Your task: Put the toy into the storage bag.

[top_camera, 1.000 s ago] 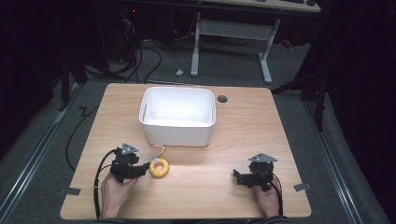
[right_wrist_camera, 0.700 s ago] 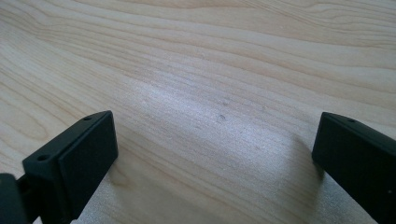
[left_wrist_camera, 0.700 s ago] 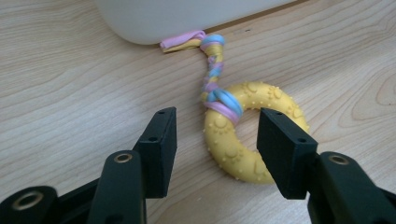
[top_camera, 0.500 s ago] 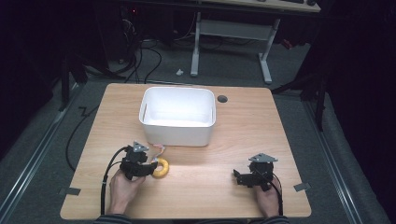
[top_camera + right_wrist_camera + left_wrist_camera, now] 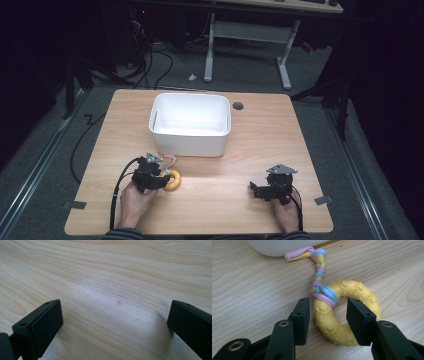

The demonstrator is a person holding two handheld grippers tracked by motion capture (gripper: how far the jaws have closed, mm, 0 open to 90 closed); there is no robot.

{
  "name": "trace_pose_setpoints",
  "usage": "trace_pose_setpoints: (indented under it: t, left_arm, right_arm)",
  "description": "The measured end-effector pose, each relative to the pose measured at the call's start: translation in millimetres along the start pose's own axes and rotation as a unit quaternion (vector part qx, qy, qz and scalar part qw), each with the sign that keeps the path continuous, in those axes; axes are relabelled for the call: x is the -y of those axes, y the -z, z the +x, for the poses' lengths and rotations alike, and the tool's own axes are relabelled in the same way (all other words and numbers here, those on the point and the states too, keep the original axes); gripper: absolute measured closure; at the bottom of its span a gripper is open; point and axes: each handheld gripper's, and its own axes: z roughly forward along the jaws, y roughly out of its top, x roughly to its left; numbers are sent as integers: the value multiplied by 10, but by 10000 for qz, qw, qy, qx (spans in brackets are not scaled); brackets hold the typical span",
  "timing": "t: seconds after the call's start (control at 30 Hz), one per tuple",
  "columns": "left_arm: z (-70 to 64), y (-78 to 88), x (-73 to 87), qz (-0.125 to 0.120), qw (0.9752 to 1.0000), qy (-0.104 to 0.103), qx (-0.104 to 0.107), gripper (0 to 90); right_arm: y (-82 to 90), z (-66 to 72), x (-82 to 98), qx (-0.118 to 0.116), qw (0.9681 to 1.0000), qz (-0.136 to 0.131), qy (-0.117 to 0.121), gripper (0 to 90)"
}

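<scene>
Now your left gripper (image 5: 327,315) has moved in, jaws spread astride the yellow ring toy (image 5: 347,315), so a grasp looks imminent.

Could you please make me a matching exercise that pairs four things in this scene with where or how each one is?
Things:
1. left gripper
2. right gripper
3. white bin
4. braided cord

States:
A. open over bare wood
B. tied to the yellow ring, running up to the bin's base
C. jaws open, astride one side of the ring
D. on the table, behind the ring

Pairs: 1-C, 2-A, 3-D, 4-B
</scene>
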Motion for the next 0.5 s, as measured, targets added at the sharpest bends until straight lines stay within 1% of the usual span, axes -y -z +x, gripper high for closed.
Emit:
trace_pose_setpoints:
  t: [0.17,0.2,0.3,0.33,0.4,0.47,0.5]
  left_arm:
    - [-2,-27,-3,50,10000,-7,-9,553]
    - [-3,-46,-5,55,9999,-67,-68,556]
    - [-13,-57,-6,60,9998,-128,-103,560]
    - [-18,-61,-5,81,9999,-103,-97,566]
    - [-17,-70,-11,81,9998,-138,-104,574]
    - [-24,-73,-13,107,9998,-117,-92,583]
    - [-33,-79,-19,130,9997,-162,-119,587]
  right_arm:
    - [0,0,0,0,10000,1,0,0]
    - [0,0,0,0,10000,0,-1,0]
    - [0,0,0,1,10000,-1,2,1]
    - [0,1,0,1,10000,-3,-7,0]
    - [0,2,0,-3,10000,-2,-6,0]
    - [0,2,0,-3,10000,-2,-4,0]
    - [0,2,0,-4,10000,-2,-4,0]
